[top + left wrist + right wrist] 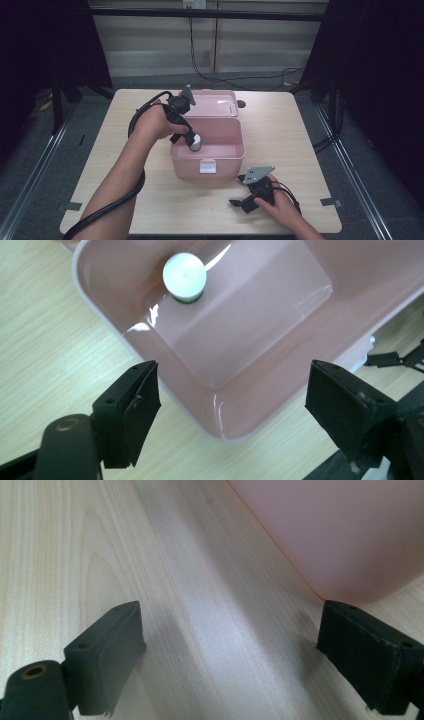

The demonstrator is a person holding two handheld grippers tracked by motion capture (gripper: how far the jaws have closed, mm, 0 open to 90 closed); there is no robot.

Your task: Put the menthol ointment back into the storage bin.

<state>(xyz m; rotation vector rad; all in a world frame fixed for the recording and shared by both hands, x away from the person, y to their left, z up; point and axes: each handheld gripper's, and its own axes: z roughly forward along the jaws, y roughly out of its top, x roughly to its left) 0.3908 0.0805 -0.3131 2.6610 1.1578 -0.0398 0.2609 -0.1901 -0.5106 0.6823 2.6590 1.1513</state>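
Inside open pink plastic box (235,150): small white-capped bottle (184,276), seemingly upright. Left tongs (232,390) open, empty; withdraw straight up, clear of rim. Right tongs (230,645) open on light wooden bench (75,555).

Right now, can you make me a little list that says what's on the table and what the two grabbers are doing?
table: pale wood
box: pink box, lid open
inside box: small white-capped bottle, standing upright
left gripper: open, holding nothing, above the box's corner
right gripper: open, holding nothing, low over the table beside the box
bottle and grippers: apart
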